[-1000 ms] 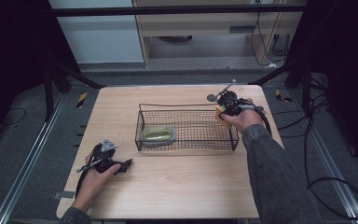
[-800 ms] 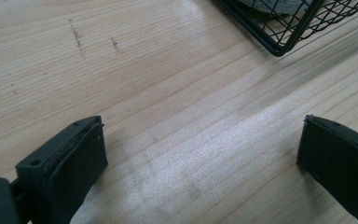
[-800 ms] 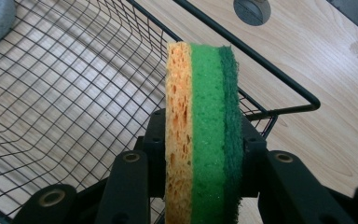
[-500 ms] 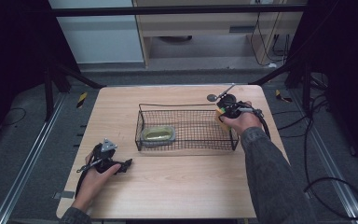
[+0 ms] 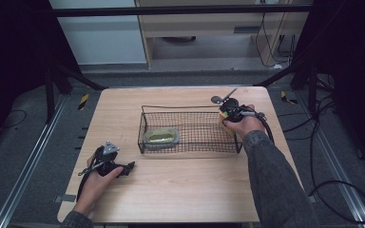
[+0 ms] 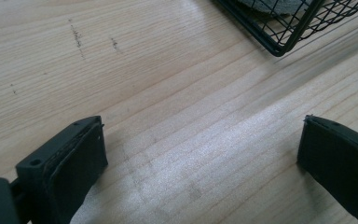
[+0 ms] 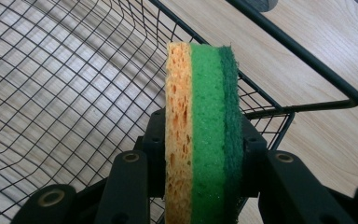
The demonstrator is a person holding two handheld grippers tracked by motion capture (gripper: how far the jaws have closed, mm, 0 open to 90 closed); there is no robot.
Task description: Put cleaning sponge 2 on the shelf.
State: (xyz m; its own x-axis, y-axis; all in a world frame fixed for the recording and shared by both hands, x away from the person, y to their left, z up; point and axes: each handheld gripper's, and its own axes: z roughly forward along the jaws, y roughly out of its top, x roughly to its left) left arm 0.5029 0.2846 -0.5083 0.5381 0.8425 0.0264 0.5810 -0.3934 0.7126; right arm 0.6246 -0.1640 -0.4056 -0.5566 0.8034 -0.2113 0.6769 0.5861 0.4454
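One sponge (image 7: pixel 200 130) stands on edge, clamped between the right gripper's (image 5: pixel 230 113) jaws at the far right corner of the wire basket (image 5: pixel 190 148), its long axis pointing into the basket. Lowering it inside looks like the coming move. Across the surface (image 5: pixel 180 190), the left gripper (image 5: pixel 109 164) rests with jaws apart, well away from the sponge.

Right gripper (image 5: pixel 226 114), clamped on the sponge (image 7: pixel 201 135), shifts slightly from outside the wire basket's (image 5: pixel 190 150) right end to over its right rim; the sponge between its jaws now hangs just inside the near corner wire.
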